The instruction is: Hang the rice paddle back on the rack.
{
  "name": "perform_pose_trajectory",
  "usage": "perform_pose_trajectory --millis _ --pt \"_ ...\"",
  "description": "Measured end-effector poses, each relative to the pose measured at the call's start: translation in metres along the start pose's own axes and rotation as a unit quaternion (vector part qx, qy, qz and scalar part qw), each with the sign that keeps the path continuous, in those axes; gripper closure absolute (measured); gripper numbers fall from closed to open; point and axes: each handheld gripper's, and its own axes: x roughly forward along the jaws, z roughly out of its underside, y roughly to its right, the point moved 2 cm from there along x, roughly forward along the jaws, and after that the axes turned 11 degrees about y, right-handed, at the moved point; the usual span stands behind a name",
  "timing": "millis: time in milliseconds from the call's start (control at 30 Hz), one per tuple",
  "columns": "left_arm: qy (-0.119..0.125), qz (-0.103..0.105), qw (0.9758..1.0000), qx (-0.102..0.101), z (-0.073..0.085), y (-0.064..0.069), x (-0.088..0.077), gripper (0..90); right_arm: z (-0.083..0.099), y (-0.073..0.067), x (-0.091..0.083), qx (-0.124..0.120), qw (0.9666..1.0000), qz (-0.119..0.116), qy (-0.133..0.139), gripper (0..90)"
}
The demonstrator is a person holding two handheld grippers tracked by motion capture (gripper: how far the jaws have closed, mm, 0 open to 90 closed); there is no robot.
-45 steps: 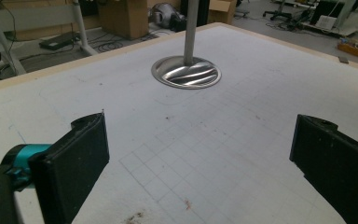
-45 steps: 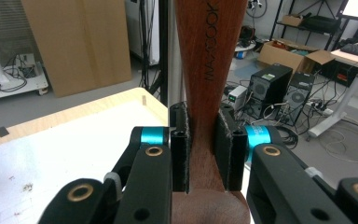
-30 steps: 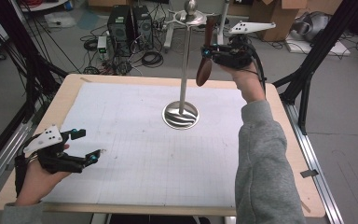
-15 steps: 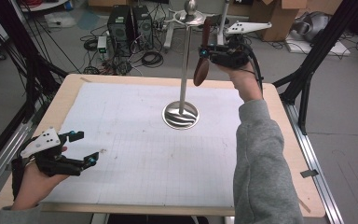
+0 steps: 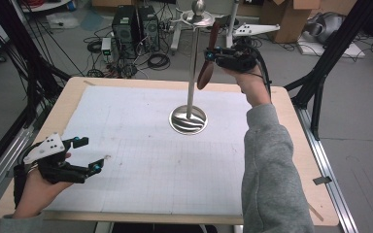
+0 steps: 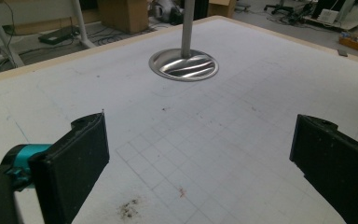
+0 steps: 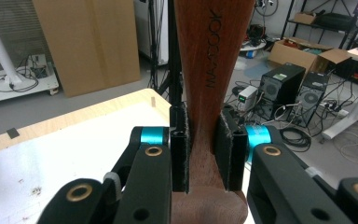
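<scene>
Hanging near-vertical beside the stand's pole (image 5: pixel 193 73), wooden utensil (image 5: pixel 207 60) is being clamped by right gripper (image 5: pixel 214 54), long axis 12-to-6, broad end at 6; left gripper (image 5: pixel 91 155) is being held open.

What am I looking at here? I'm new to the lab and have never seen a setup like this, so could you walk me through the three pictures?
No robot here: a person holds hand-operated tongs, one in each hand, at a table covered by a white gridded mat.

The high view looks down from above the person's side. The left tongs hover low over the mat's near left corner, jaws wide apart and empty. The right tongs are raised beside a metal stand, a tall pole on a round base.

The other two pictures come from cameras riding on the tongs. The left gripper view looks between its two open black jaws across the mat toward the stand's base. The right gripper view shows its jaws clamped on a brown wooden utensil, lettered along the handle, near the stand's top ring.
</scene>
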Motion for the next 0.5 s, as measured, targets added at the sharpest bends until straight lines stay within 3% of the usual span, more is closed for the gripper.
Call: perform_pose_trajectory --millis 133,233,400,500 --pt "0.002 0.000 1.0000 0.001 -0.0004 -0.0003 -0.0002 5.0 0.0003 0.0001 -0.0008 0.003 1.0000 0.002 0.000 75.1" --pt "0.000 -0.001 1.0000 0.001 0.0003 -0.0014 -0.0002 5.0 0.0003 0.0000 -0.0020 0.019 0.9996 -0.008 0.020 61.6" --pt "0.000 0.000 1.0000 0.002 0.0003 -0.0016 0.0000 5.0 0.0024 -0.0011 -0.0016 0.019 0.9997 -0.008 0.014 50.0" --pt "0.005 0.004 1.0000 0.003 -0.0006 -0.0012 0.0005 5.0 0.0050 -0.0031 -0.0022 0.019 0.9996 -0.016 0.010 38.7"
